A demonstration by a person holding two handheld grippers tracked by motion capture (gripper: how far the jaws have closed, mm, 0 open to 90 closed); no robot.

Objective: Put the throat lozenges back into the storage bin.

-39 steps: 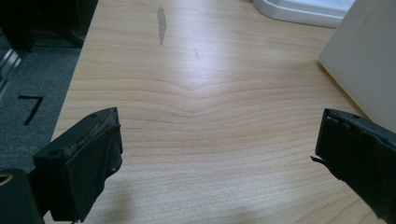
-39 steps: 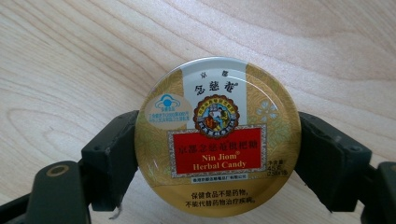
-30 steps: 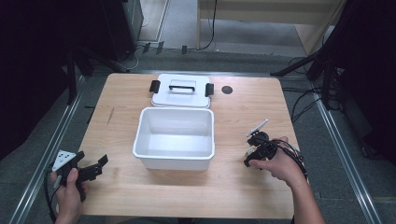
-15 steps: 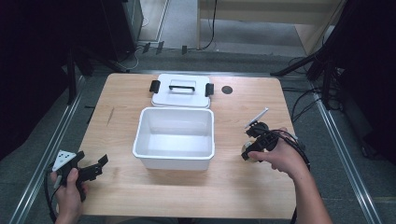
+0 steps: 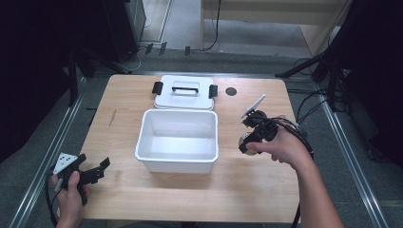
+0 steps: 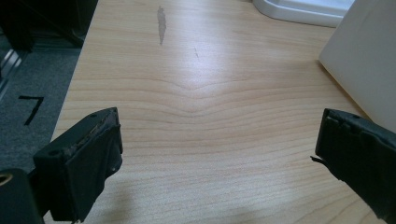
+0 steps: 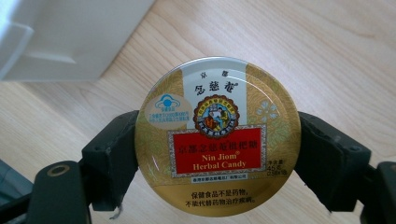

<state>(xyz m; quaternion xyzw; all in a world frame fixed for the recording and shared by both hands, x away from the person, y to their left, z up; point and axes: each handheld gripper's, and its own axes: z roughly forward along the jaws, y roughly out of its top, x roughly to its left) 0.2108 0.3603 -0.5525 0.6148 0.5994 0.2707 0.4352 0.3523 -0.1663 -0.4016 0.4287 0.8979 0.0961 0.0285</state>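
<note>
The right gripper [image 7: 217,154] clamps a round gold candy tin [image 7: 217,136] by its rim, above the pale wooden table [image 5: 190,199]. The left gripper [image 6: 219,154] rests wide open, holding nothing. Beyond both sit a white bin [image 5: 178,140], then its lid [image 5: 184,92], then grey floor [image 5: 237,61].

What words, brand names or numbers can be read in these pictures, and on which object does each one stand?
"Nin Jiom" – red panel on the lid of the round candy tin, held in the right gripper.
"Herbal Candy" – same red panel, the line below.
Chinese characters above, in and under the red panel: visible, not transcribed here.
Small print on the tin's round pale sticker and right edge: too small to read.
White bin, its lid: no text.
</note>
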